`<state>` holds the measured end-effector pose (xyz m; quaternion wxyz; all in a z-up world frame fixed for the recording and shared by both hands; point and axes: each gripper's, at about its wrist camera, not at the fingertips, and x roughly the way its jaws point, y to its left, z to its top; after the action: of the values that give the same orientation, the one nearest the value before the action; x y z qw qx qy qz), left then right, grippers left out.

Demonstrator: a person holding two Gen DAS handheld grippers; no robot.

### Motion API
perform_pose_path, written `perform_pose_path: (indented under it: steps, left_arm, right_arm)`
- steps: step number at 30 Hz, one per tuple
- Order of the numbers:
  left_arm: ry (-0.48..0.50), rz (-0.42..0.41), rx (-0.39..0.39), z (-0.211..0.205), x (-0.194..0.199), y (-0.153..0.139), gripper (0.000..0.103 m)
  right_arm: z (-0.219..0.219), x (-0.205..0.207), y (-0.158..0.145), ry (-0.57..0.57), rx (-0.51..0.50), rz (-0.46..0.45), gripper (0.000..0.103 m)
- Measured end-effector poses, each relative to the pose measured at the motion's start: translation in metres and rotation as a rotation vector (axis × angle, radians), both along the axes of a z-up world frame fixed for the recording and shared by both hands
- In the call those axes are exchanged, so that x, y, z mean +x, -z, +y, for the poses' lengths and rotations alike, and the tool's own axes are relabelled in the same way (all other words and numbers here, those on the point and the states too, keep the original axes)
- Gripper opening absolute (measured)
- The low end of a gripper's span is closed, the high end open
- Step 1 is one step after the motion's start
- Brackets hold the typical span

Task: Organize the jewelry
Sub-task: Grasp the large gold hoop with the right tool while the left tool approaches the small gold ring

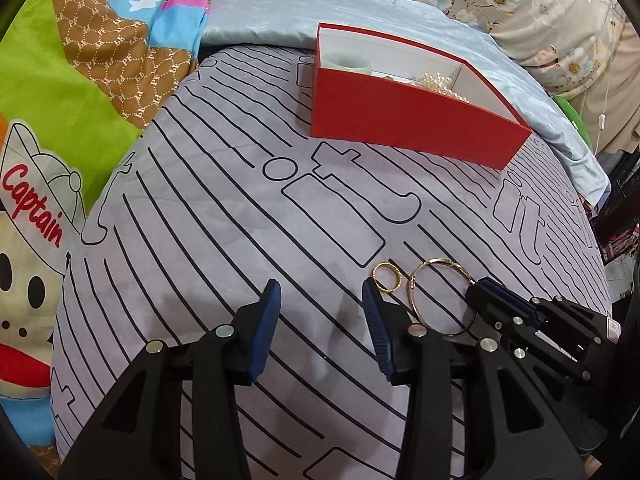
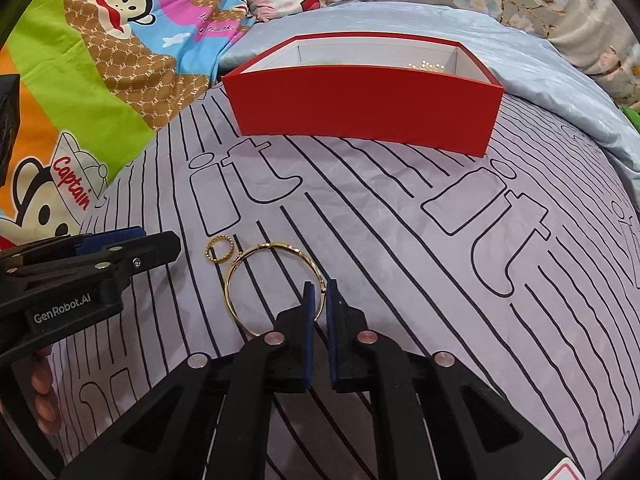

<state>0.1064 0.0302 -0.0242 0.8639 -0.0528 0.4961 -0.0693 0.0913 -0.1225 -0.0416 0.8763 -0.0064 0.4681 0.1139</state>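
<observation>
A thin gold bangle (image 2: pixel 240 276) lies on the striped grey sheet, with a small gold ring (image 2: pixel 220 251) just left of it. My right gripper (image 2: pixel 320 292) is shut on the bangle's right rim. In the left wrist view the bangle (image 1: pixel 416 284) and the ring (image 1: pixel 387 277) lie just right of my left gripper (image 1: pixel 320 296), which is open and empty above the sheet. The right gripper (image 1: pixel 476 294) shows there on the bangle. A red box (image 1: pixel 400 120) farther back holds a pale jade bangle (image 1: pixel 348 65) and pearls (image 1: pixel 438 82).
The red box (image 2: pixel 360 108) stands at the far side of the striped sheet (image 2: pixel 400 260). Cartoon-print bedding (image 1: pixel 60 100) lies to the left, a pale blue cover (image 2: pixel 540 80) and floral pillows (image 1: pixel 520 4) behind. The bed edge drops off at the right.
</observation>
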Motion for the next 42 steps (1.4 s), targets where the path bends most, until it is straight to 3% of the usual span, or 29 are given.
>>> perform_pose_path:
  steps: [17, 28, 38, 42]
  left_arm:
    - [0.061, 0.007, -0.004, -0.027, 0.0, 0.008, 0.041]
    - [0.085, -0.026, 0.038, -0.045, 0.006, 0.011, 0.039]
    - [0.091, -0.041, 0.057, -0.047, 0.005, 0.012, 0.021]
    - [0.089, -0.043, 0.058, -0.047, 0.005, 0.012, 0.018]
  right_arm:
    - [-0.051, -0.015, -0.004, 0.129, 0.024, 0.004, 0.002]
    - [-0.056, -0.018, -0.003, 0.137, 0.031, 0.007, 0.002]
    - [-0.057, -0.019, -0.002, 0.139, 0.037, 0.008, 0.002]
    - [-0.057, -0.019, -0.002, 0.14, 0.039, 0.009, 0.002]
